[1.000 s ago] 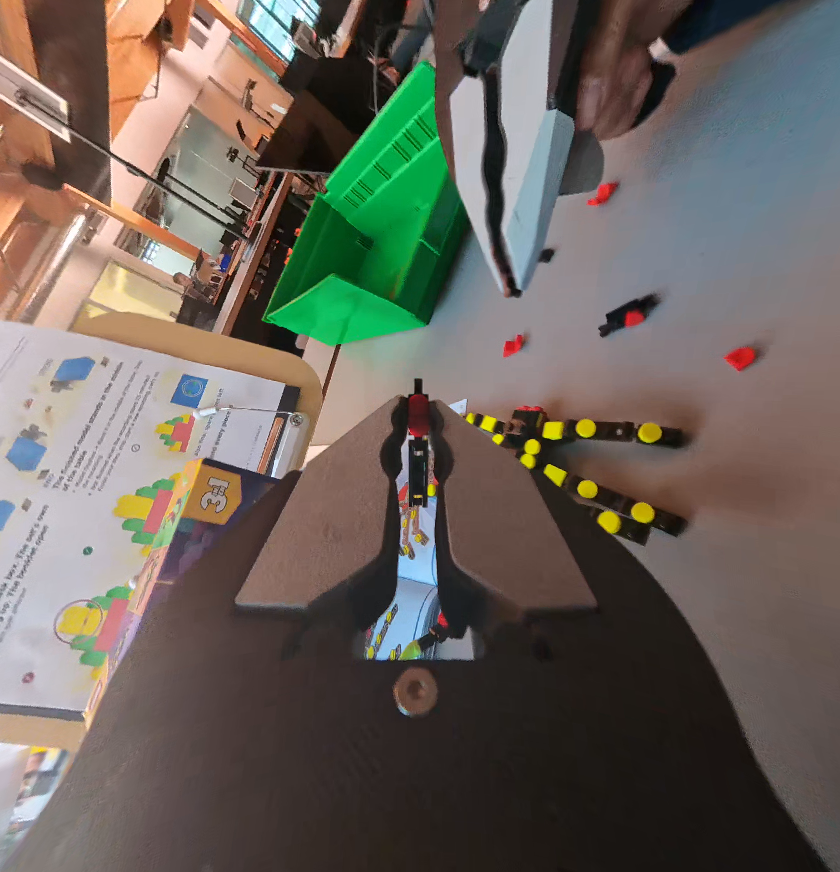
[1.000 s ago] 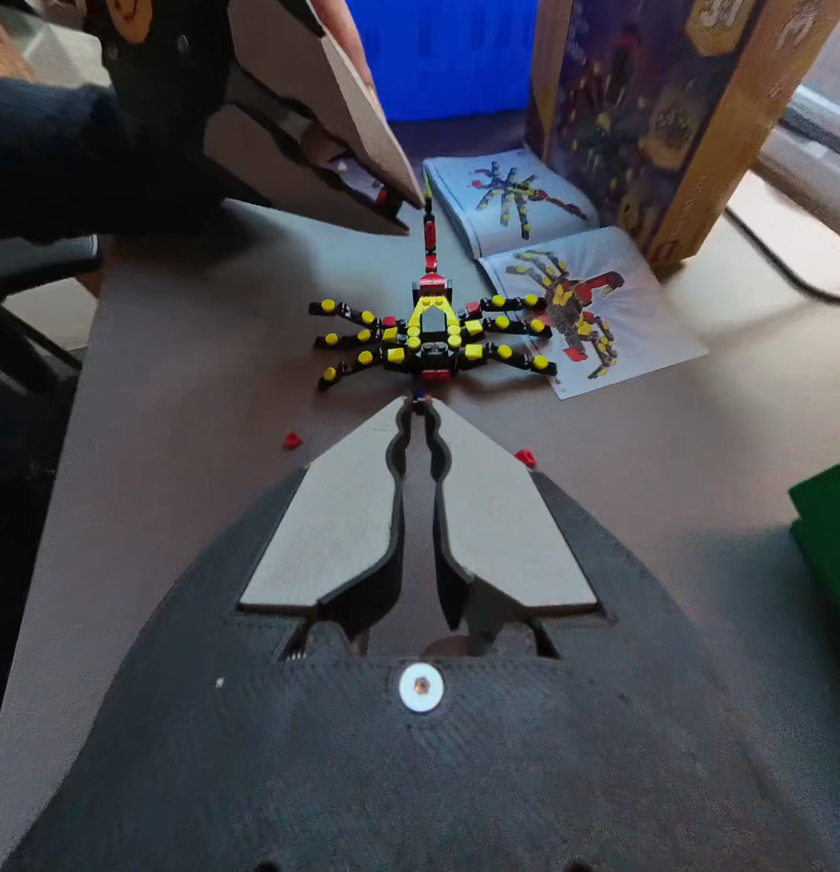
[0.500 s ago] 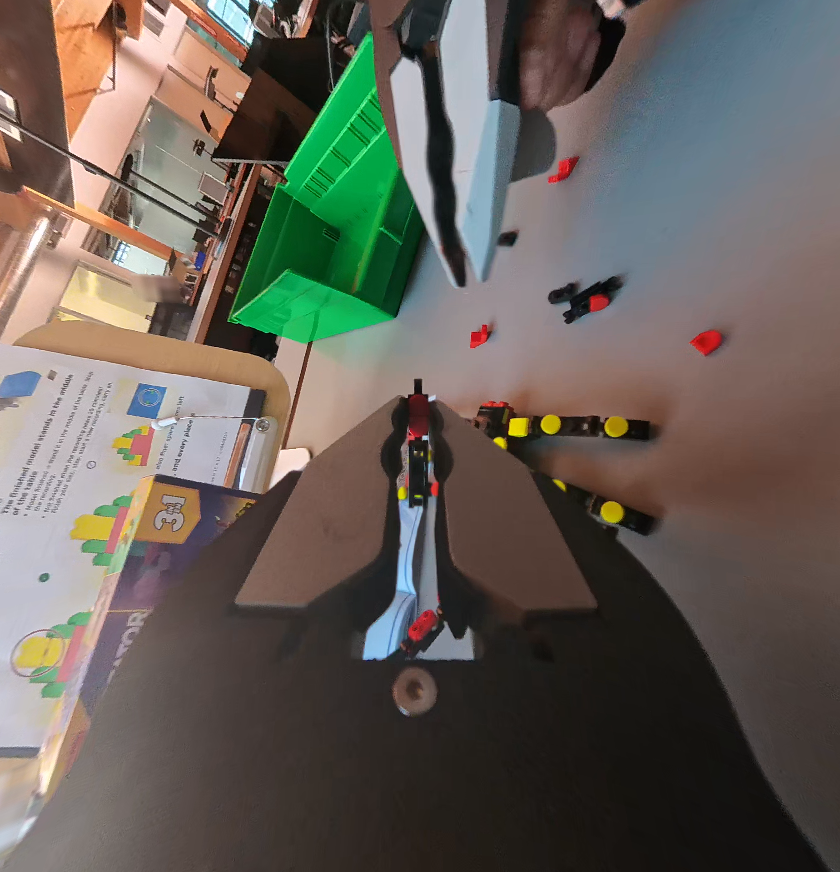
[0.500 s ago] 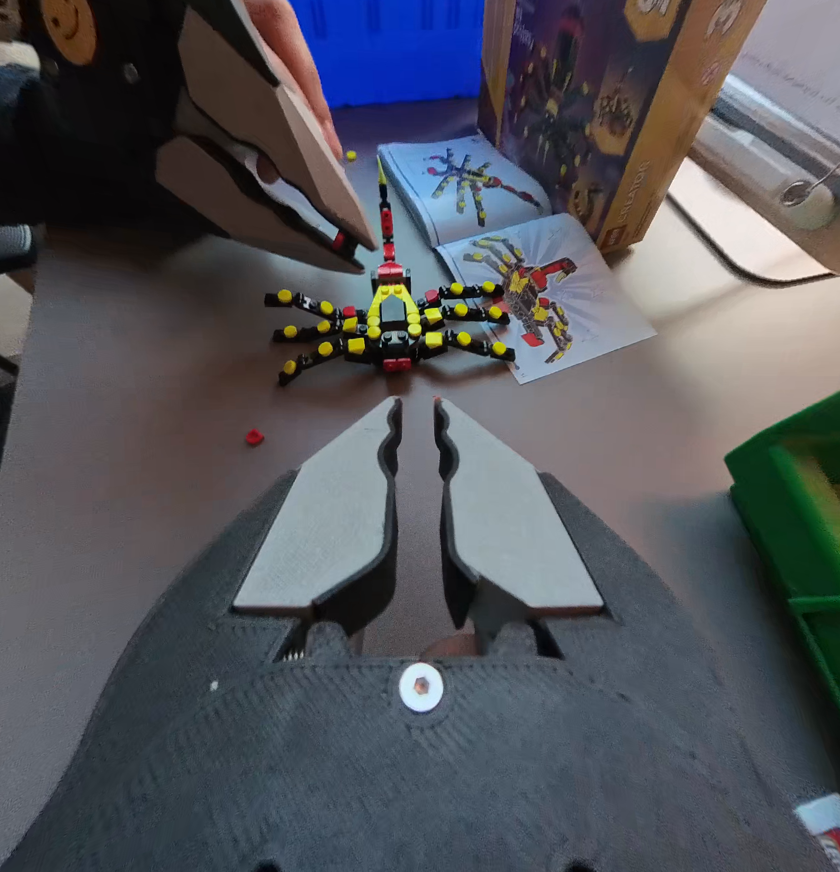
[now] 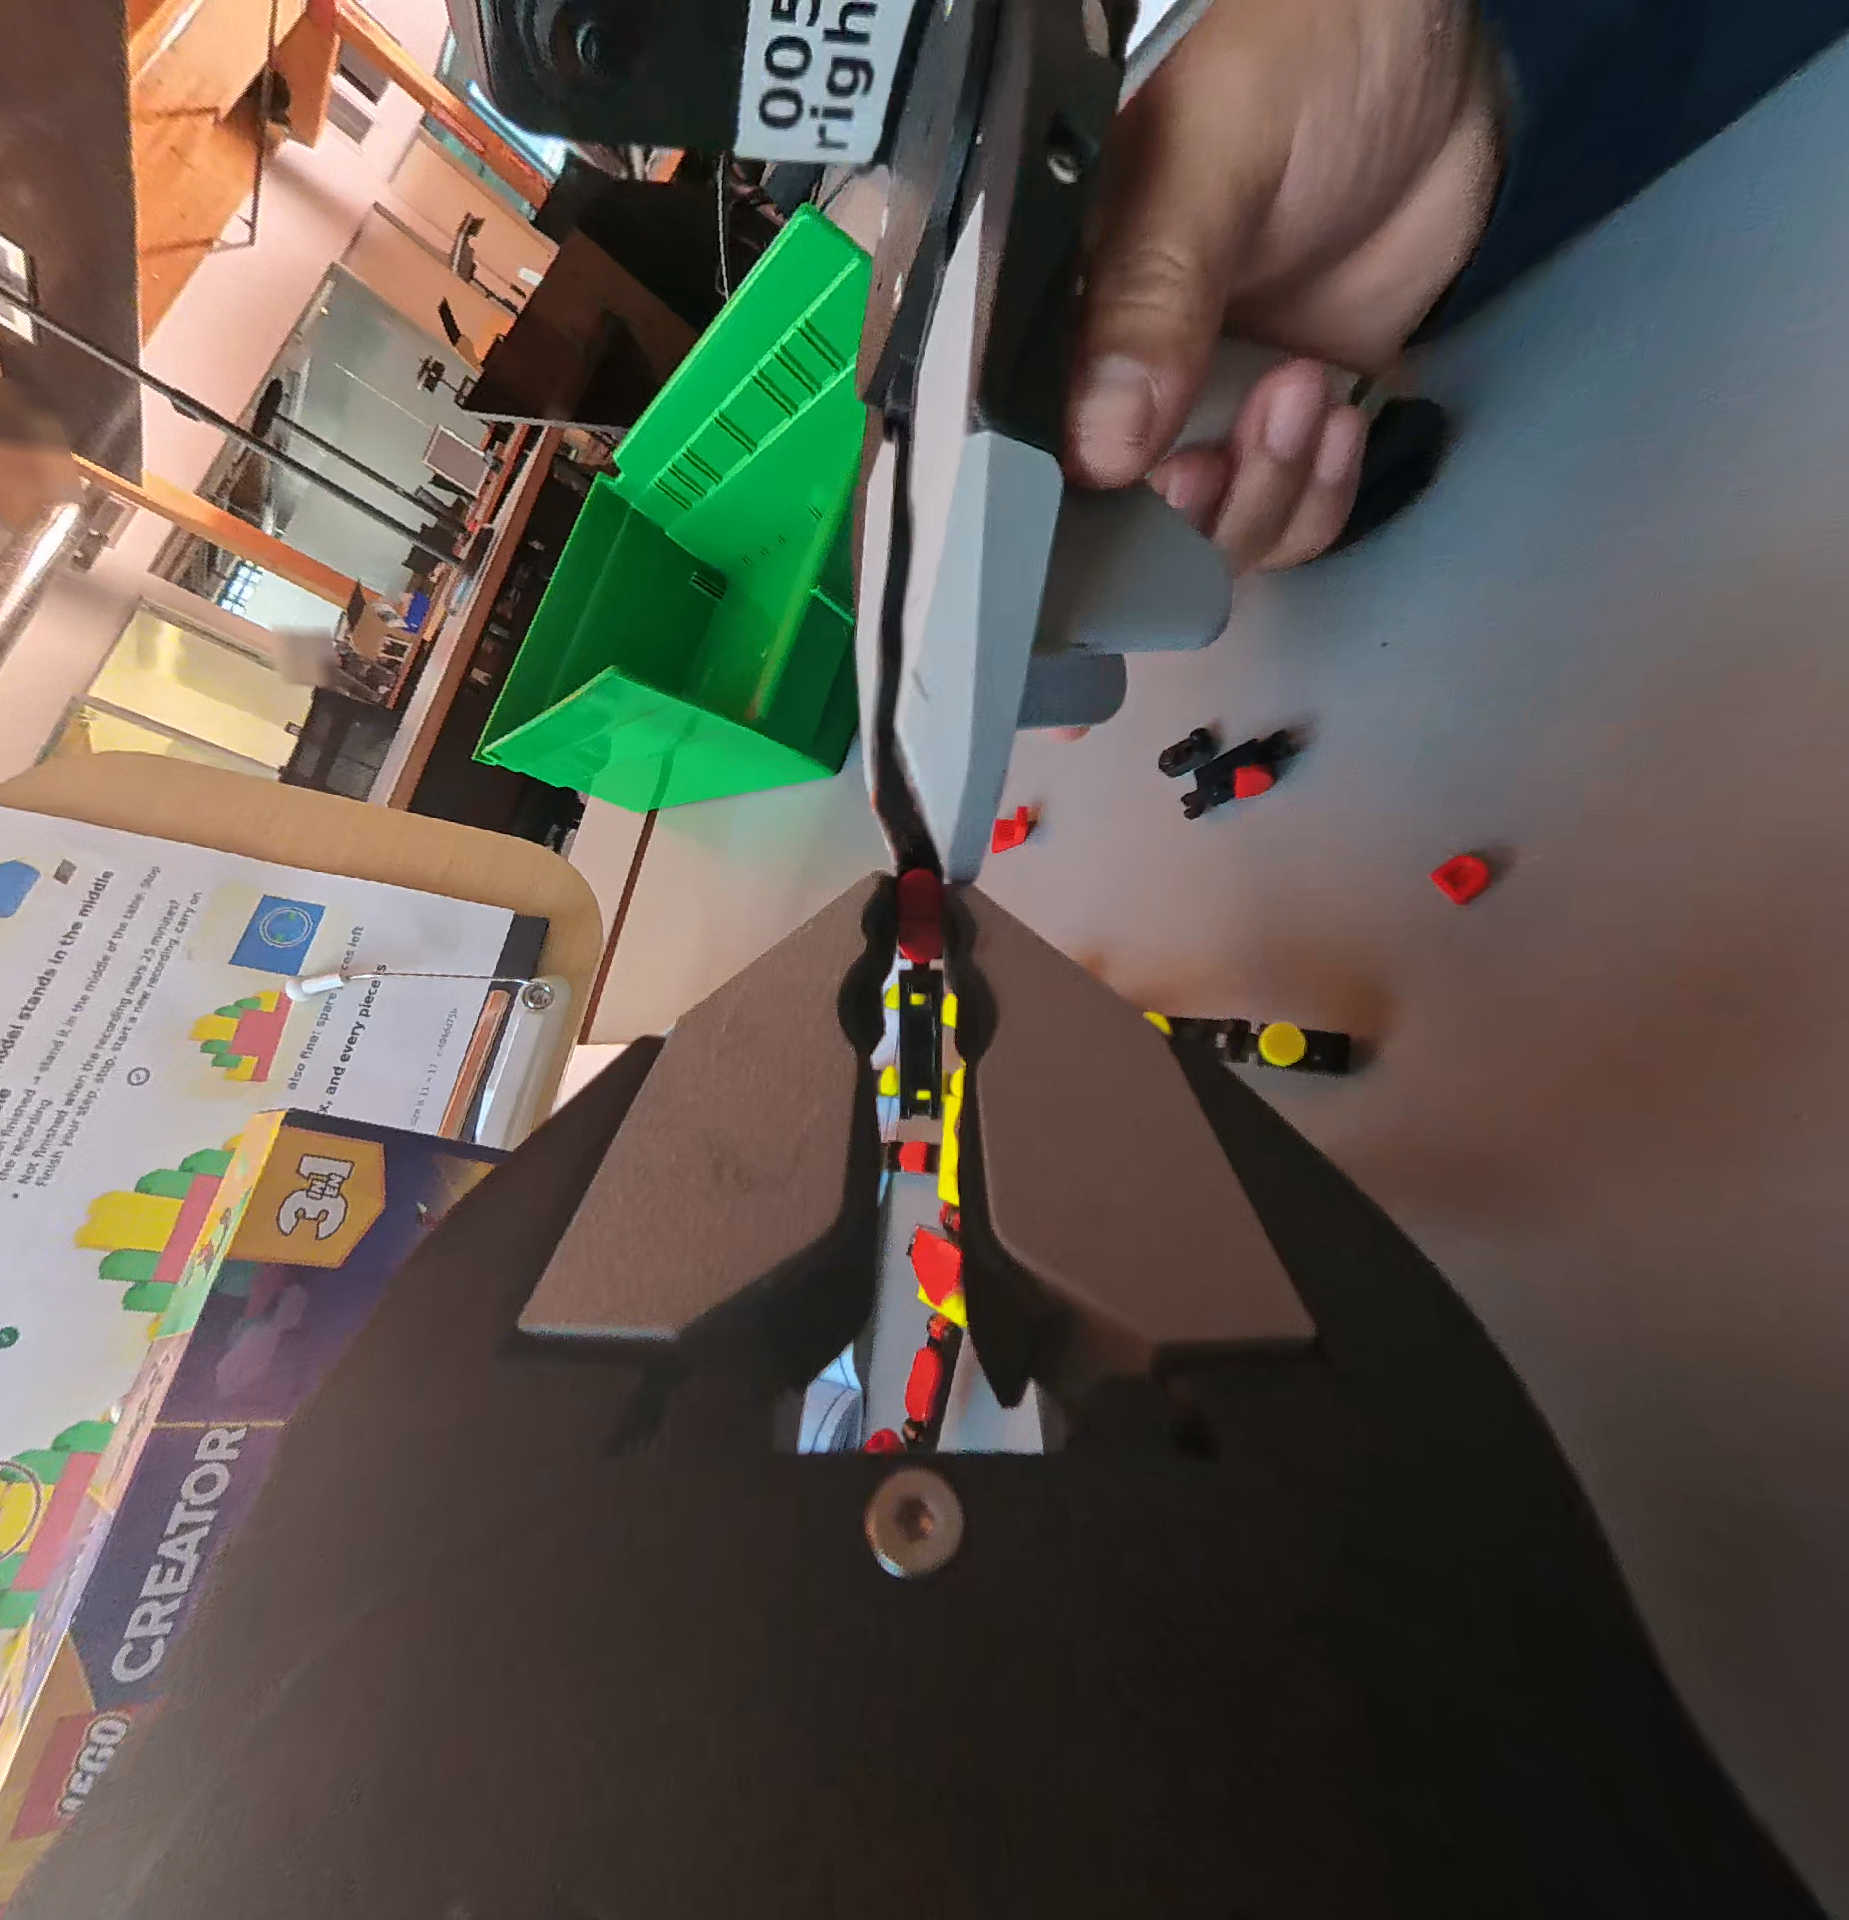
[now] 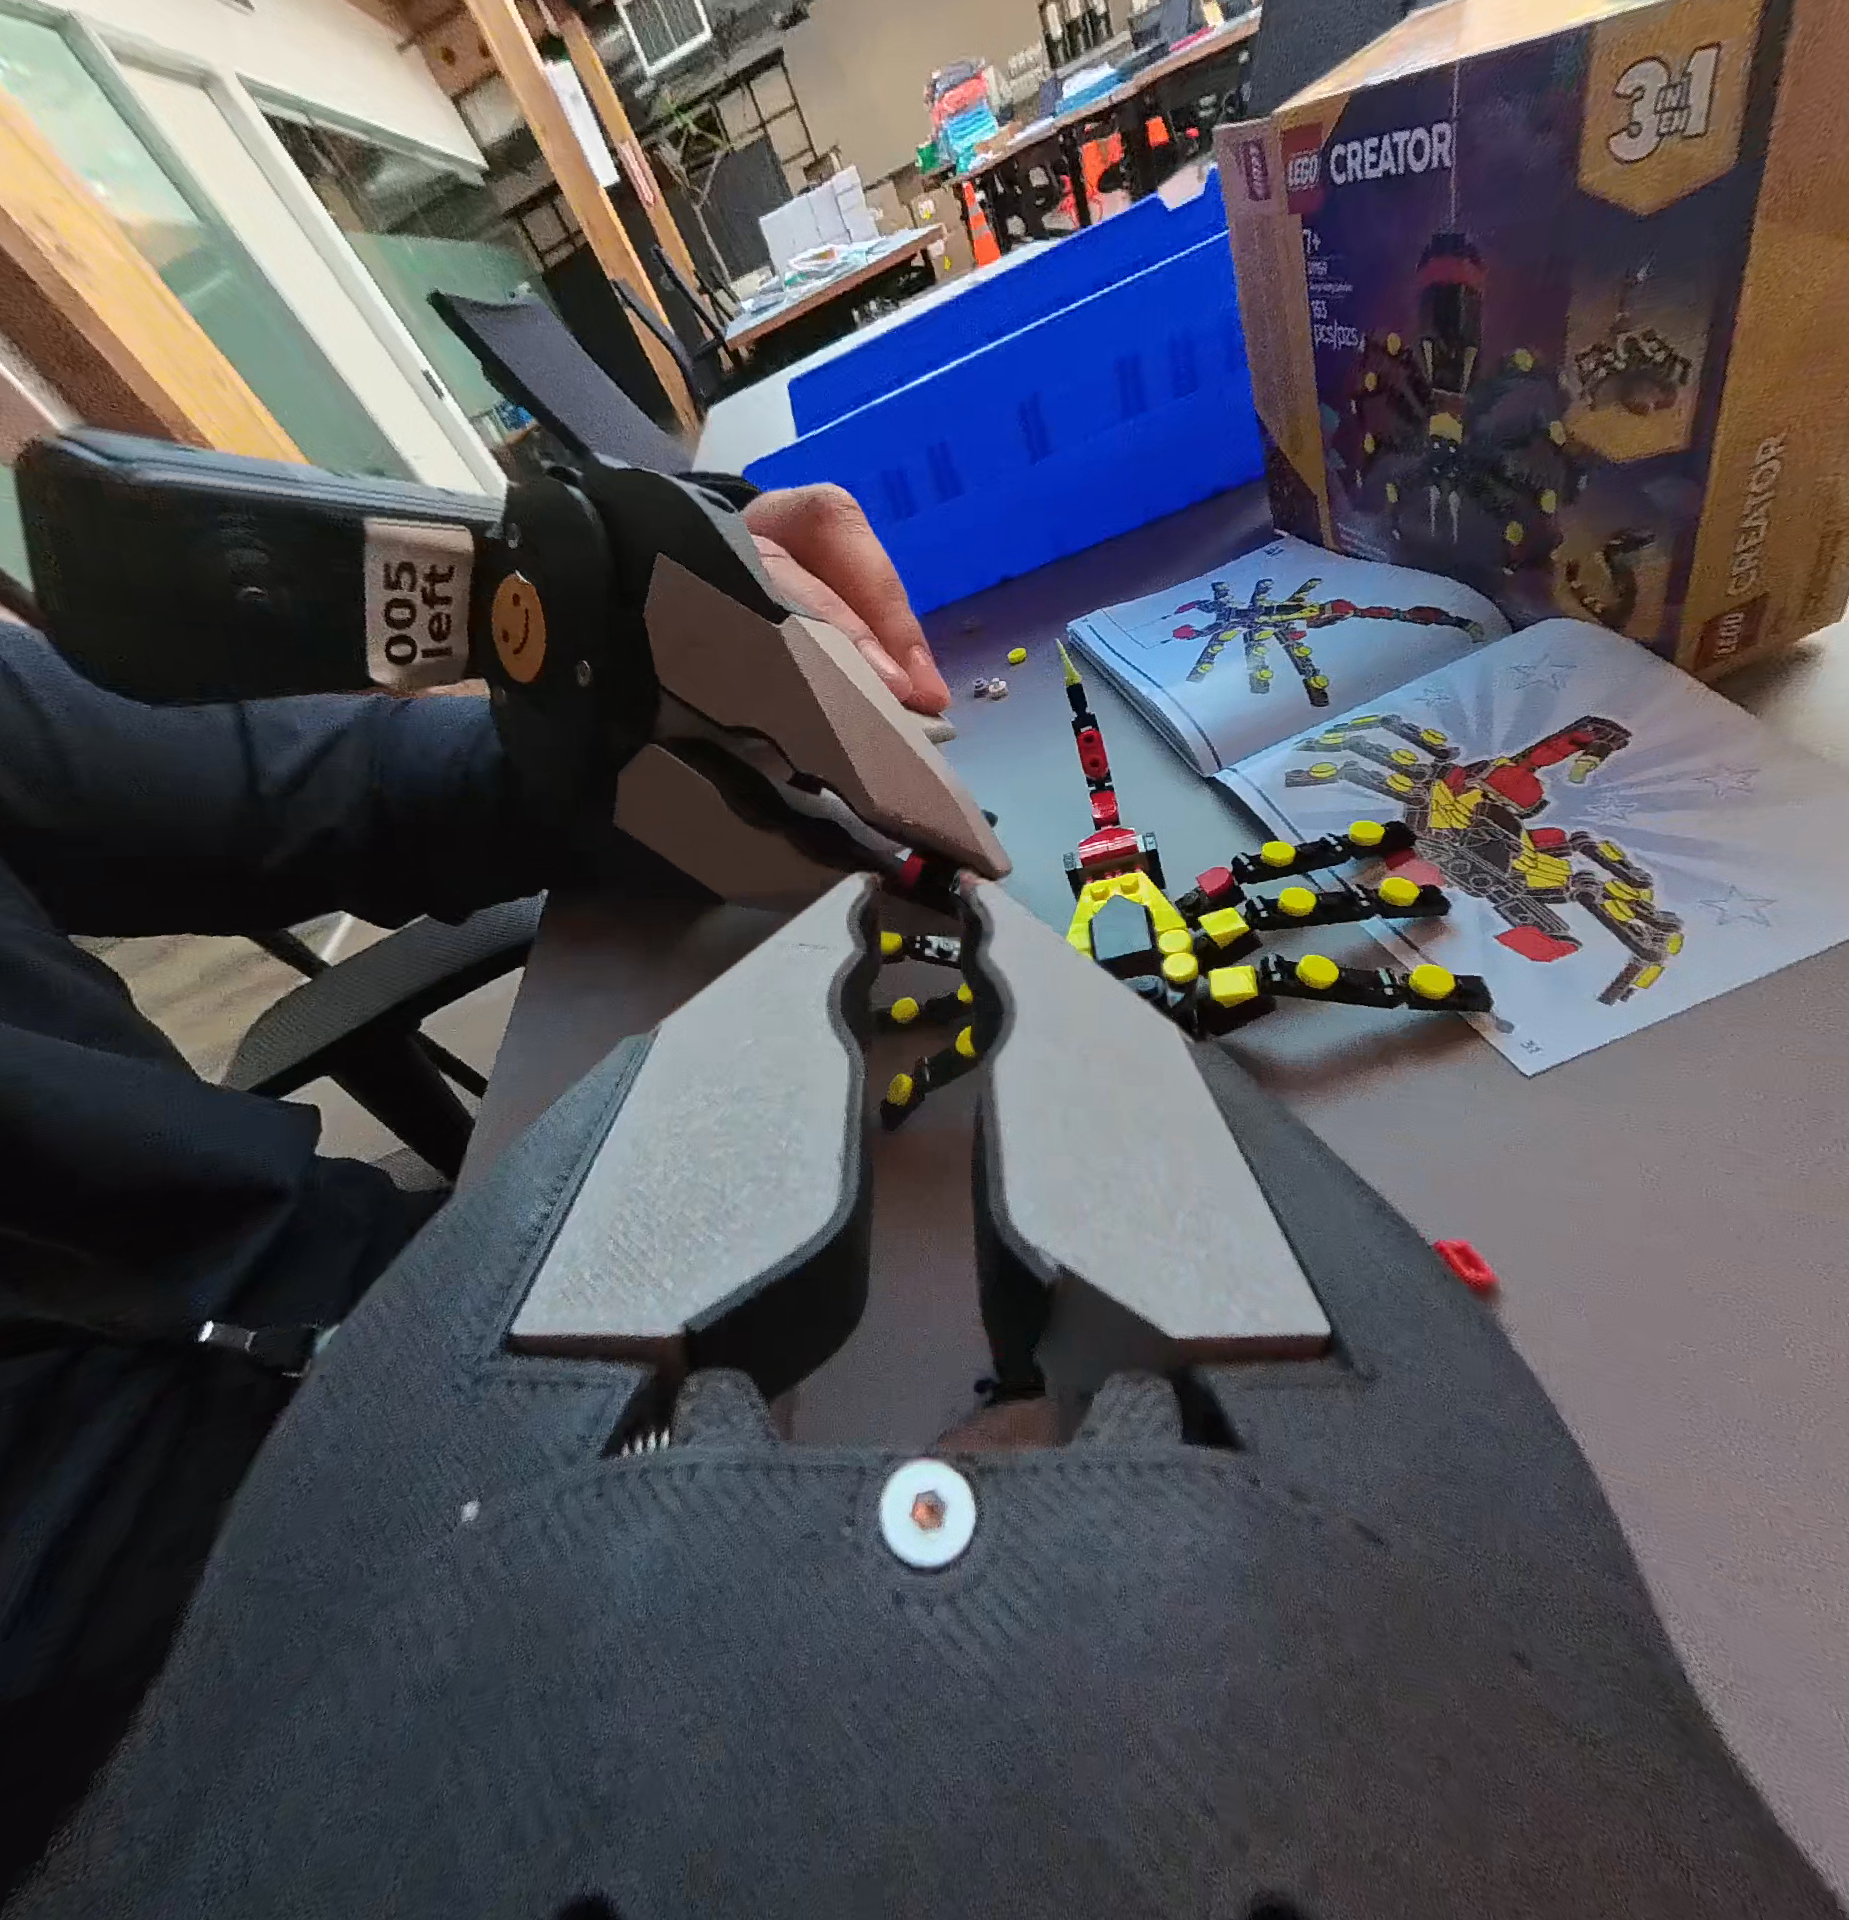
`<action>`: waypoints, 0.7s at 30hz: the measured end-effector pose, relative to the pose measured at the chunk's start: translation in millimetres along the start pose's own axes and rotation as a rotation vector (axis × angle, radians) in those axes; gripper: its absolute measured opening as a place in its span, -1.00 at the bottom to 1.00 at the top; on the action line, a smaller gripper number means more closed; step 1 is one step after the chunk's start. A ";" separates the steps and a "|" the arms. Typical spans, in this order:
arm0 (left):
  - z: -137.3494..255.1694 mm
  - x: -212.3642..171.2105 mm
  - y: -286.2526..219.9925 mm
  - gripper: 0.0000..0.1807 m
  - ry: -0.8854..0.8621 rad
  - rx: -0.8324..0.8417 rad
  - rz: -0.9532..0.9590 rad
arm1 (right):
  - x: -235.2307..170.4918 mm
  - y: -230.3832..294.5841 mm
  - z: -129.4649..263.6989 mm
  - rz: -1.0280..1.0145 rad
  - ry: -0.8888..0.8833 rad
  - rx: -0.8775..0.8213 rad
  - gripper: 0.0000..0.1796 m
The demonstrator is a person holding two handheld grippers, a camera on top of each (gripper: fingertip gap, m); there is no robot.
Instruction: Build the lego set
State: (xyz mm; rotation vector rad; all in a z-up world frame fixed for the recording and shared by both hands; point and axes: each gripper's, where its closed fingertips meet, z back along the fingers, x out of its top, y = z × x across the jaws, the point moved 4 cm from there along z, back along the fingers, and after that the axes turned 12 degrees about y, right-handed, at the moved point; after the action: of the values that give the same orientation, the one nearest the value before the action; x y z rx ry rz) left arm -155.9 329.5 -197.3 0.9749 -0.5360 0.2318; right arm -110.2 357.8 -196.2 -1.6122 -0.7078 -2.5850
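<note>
A black, yellow and red scorpion model (image 6: 1128,925) stands on the grey table (image 6: 1522,1299), with its tail up. One of its legs shows in the left wrist view (image 5: 1278,1044). My left gripper (image 5: 918,899) is shut on a small red and black piece (image 5: 918,920) and holds it above the model's left legs. It also shows in the right wrist view (image 6: 946,873) with the piece (image 6: 912,868). My right gripper (image 6: 925,888) is open by a narrow gap. Its tips meet the left gripper's tips on either side of the piece's end, as the left wrist view (image 5: 915,857) also shows.
The open instruction booklet (image 6: 1522,831) and the set's box (image 6: 1522,312) lie right of the model, a blue bin (image 6: 1003,343) behind. A green bin (image 5: 691,582) stands at the table edge. Loose red pieces (image 5: 1460,878) and a small black-red assembly (image 5: 1226,769) lie nearby. My two grippers' fingertips are within a few centimetres of each other.
My right gripper has moved forward and left to the left gripper's tips and opened a little. My left gripper has kept hold of the piece and now hangs over the model.
</note>
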 end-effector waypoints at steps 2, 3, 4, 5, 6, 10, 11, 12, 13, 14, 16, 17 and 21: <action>1.3 1.5 0.0 -0.95 -0.016 0.010 -0.012 | 1.4 0.5 1.3 -0.037 -0.024 0.046 -0.95; 2.2 2.7 0.3 -0.95 -0.025 0.010 -0.007 | 2.1 0.7 2.2 -0.046 -0.035 0.063 -0.96; 2.6 3.1 0.8 -0.95 -0.026 0.009 -0.003 | 2.4 0.8 2.7 -0.051 -0.041 0.071 -0.96; 2.7 3.0 1.0 -0.95 -0.024 0.009 -0.004 | 2.6 0.7 2.5 -0.054 -0.043 0.073 -0.96; 2.7 2.5 1.0 -0.95 -0.022 0.010 -0.007 | 2.5 0.8 2.2 -0.053 -0.040 0.070 -0.96; 4.6 2.7 1.8 -0.95 -0.039 0.005 0.005 | 3.7 3.0 4.7 -0.033 -0.042 0.081 -0.96; 4.4 1.2 3.0 -0.95 -0.033 0.008 0.009 | 4.8 3.5 6.5 -0.037 -0.052 0.092 -0.96; 4.1 -1.3 4.5 -0.94 -0.023 0.014 0.009 | 6.3 3.4 8.8 -0.044 -0.065 0.102 -0.96; 4.0 -3.7 5.8 -0.92 -0.015 0.018 0.009 | 7.5 3.1 11.0 -0.050 -0.076 0.109 -0.96; 4.3 -5.6 7.6 -0.93 -0.011 0.023 0.011 | 8.1 2.6 12.6 -0.056 -0.082 0.114 -0.96; 6.4 -5.2 8.1 -0.95 -0.027 0.015 0.010 | 8.1 3.4 13.3 -0.064 -0.083 0.131 -0.96; 6.9 -5.0 8.1 -0.95 -0.025 0.016 0.004 | 8.1 3.7 13.3 -0.066 -0.084 0.134 -0.96; 5.6 -4.7 6.2 -0.95 0.017 0.019 -0.031 | 6.6 2.7 14.4 -0.034 -0.058 0.096 -0.92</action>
State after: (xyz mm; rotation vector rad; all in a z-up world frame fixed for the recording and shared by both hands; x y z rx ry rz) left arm -164.4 328.4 -192.8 0.9980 -0.5039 0.2179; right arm -100.4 362.3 -184.3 -1.6665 -0.8565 -2.4940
